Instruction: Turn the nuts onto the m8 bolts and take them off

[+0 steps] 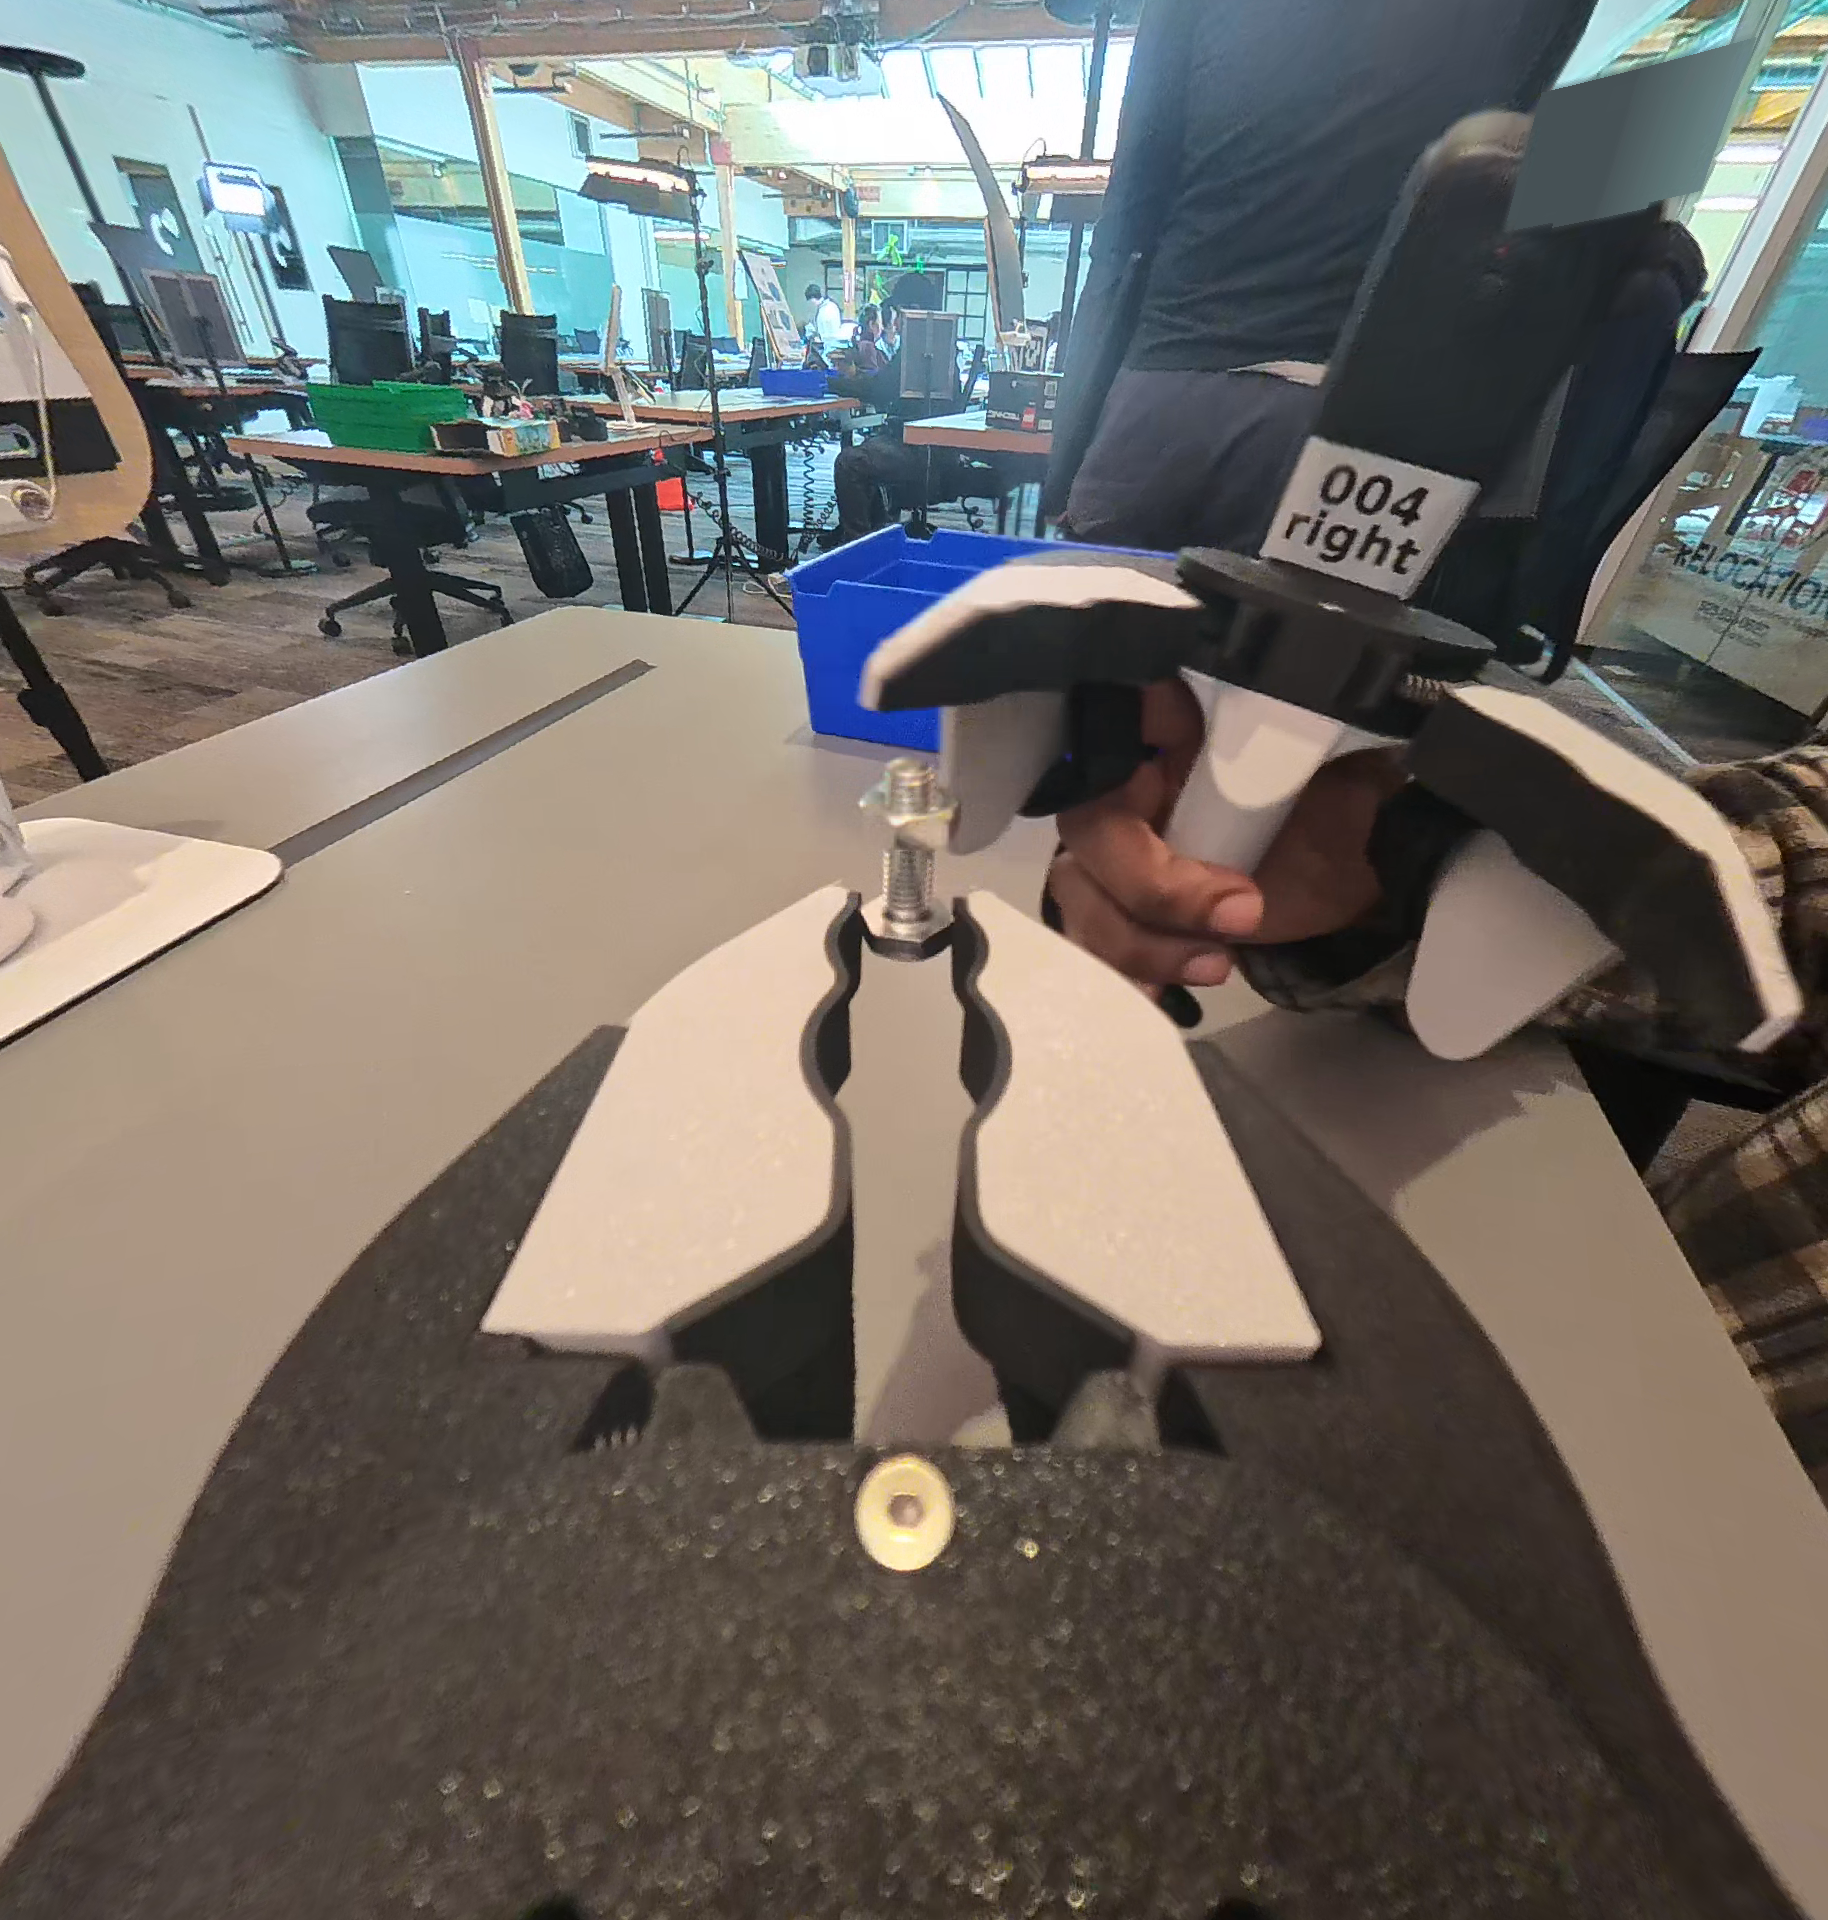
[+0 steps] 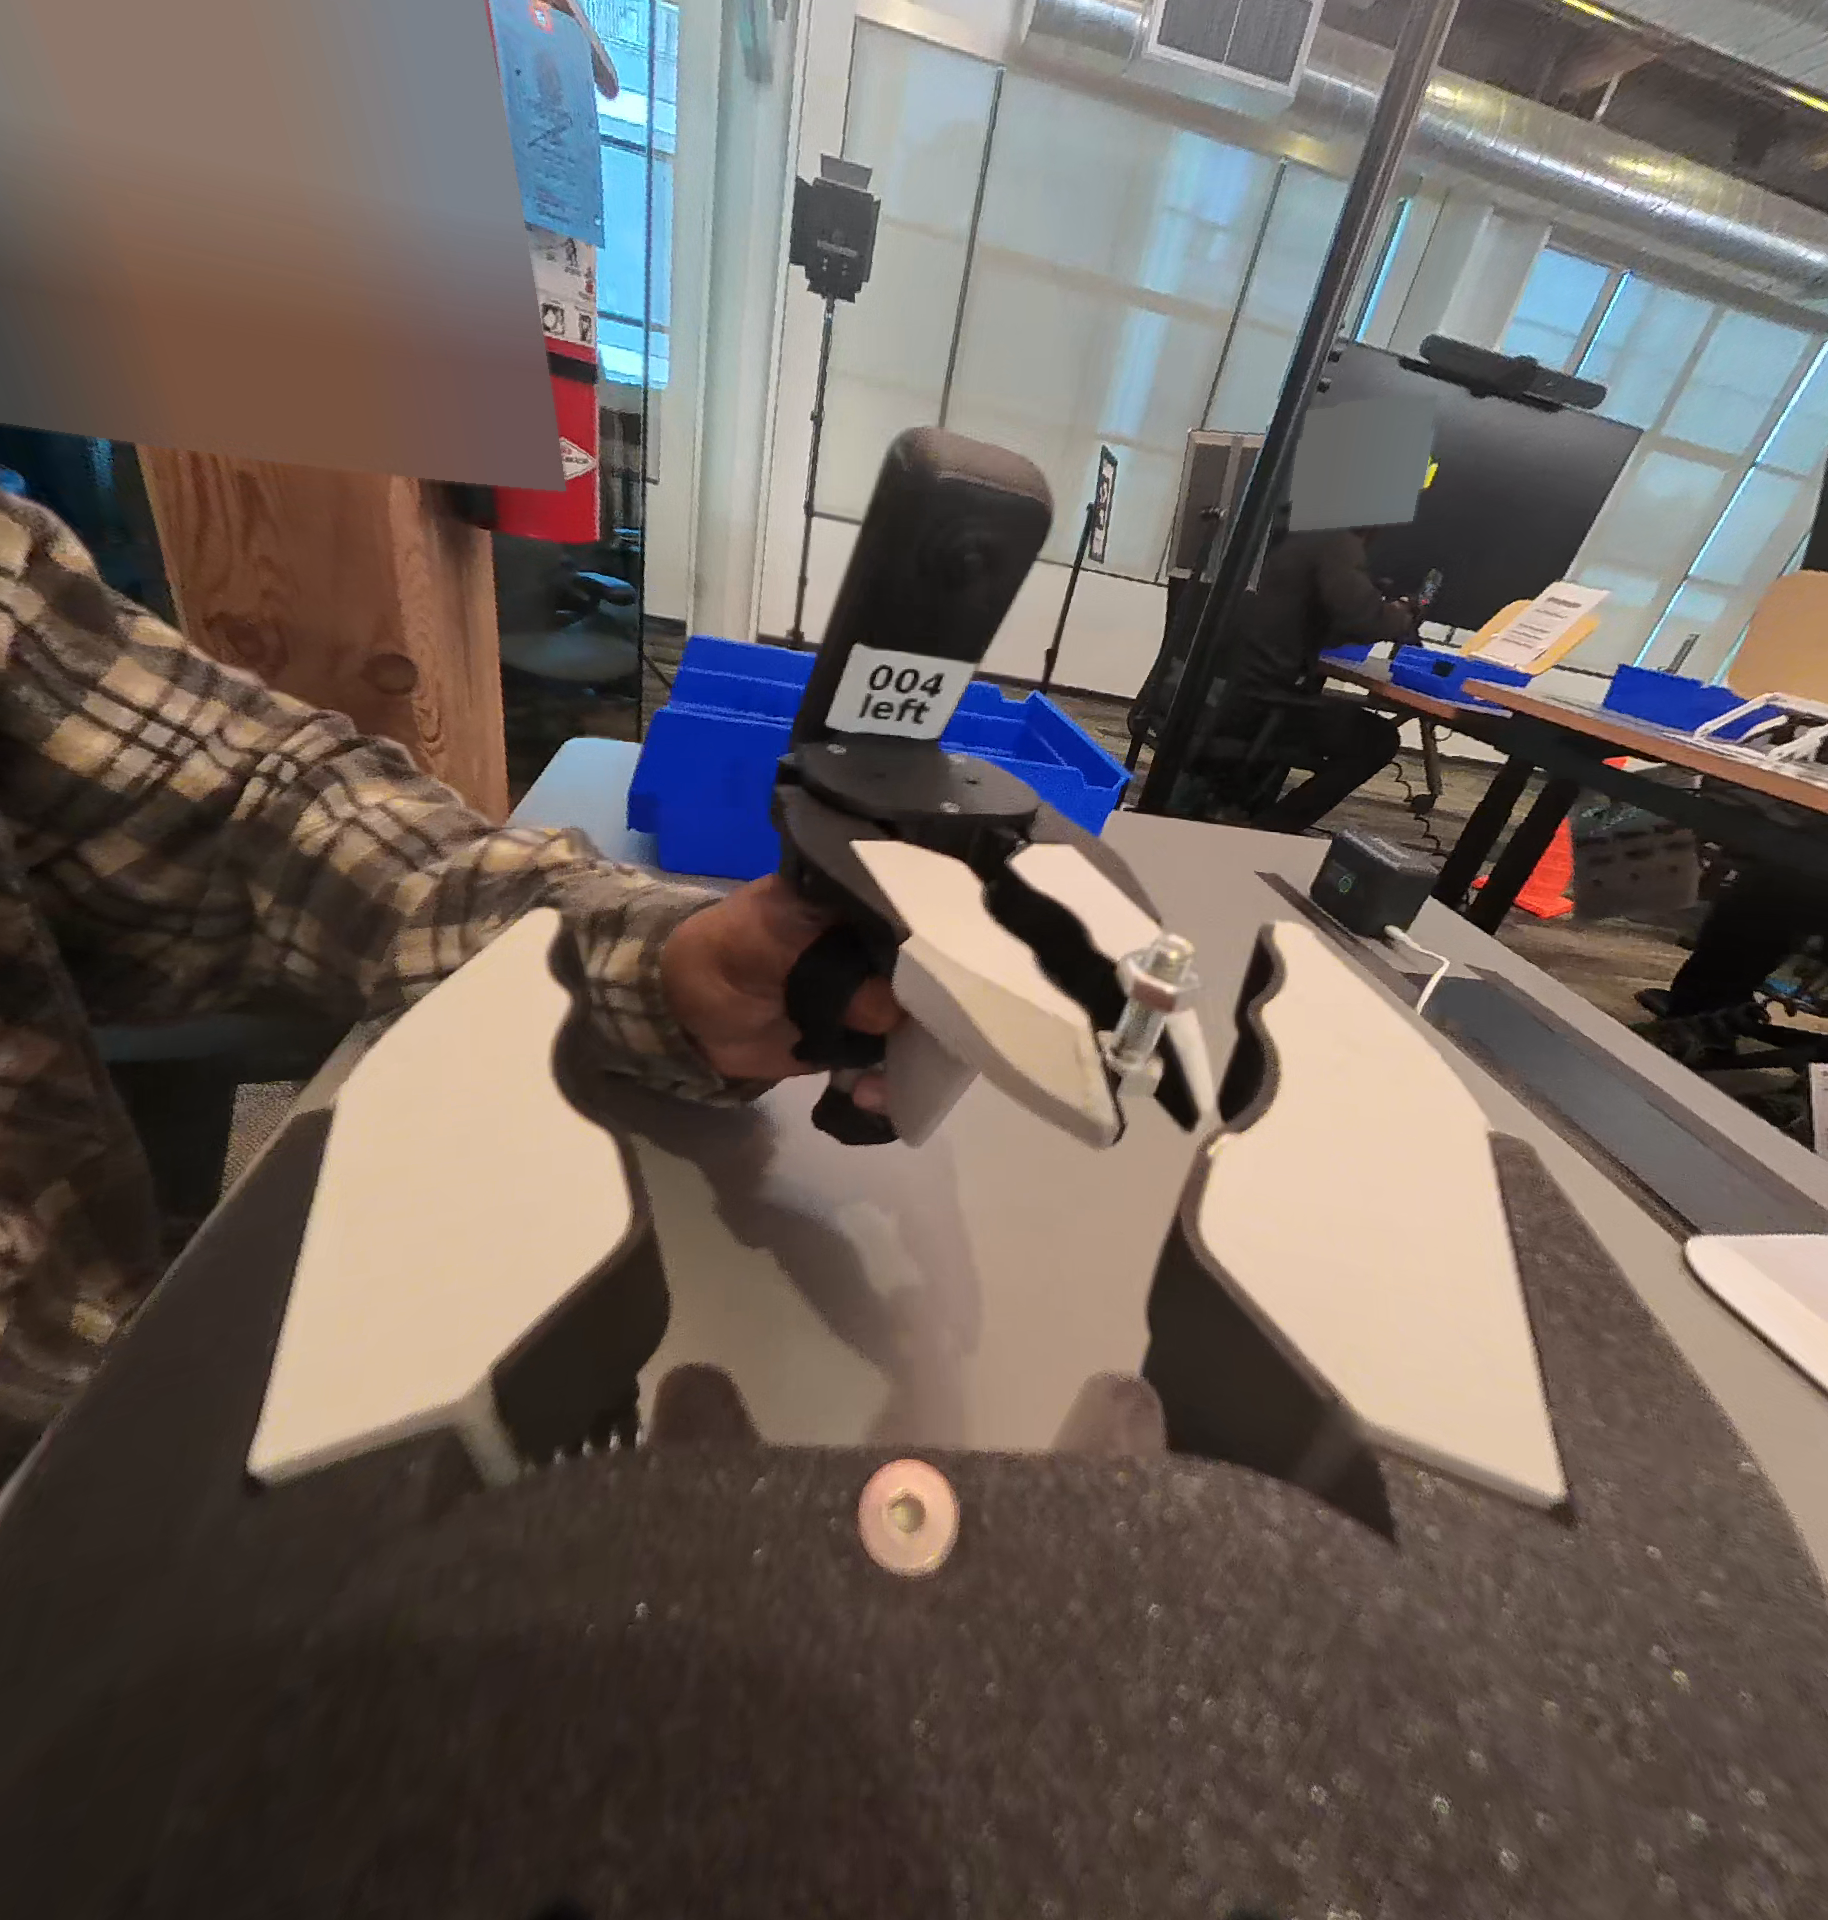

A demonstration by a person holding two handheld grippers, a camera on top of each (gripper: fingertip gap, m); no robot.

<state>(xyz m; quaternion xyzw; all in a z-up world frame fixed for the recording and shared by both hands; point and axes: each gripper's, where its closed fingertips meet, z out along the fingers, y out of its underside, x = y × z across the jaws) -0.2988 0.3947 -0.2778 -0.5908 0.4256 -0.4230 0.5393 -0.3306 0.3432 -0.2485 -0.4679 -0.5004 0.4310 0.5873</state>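
Note:
My left gripper [image 1: 902, 916] is shut on the head of a silver bolt [image 1: 897, 883] and holds it upright above the grey table [image 1: 422, 1039]. A flanged nut [image 1: 905, 808] sits on the thread near the bolt's top end. My right gripper [image 1: 1211, 945] is open; one of its fingers [image 1: 988, 774] is right beside the nut. In the right wrist view my right gripper [image 2: 910, 935] stands wide open around the left gripper [image 2: 1128, 1091], the bolt [image 2: 1138, 1029] and the nut [image 2: 1159, 975], which lies close to the right-hand finger [image 2: 1336, 1122].
A blue bin [image 1: 848, 623] stands at the table's far edge [image 2: 702, 769]. A white pad [image 1: 110, 914] lies at the left. A small black box [image 2: 1372, 883] with a white cable sits at the right. A person stands behind the table.

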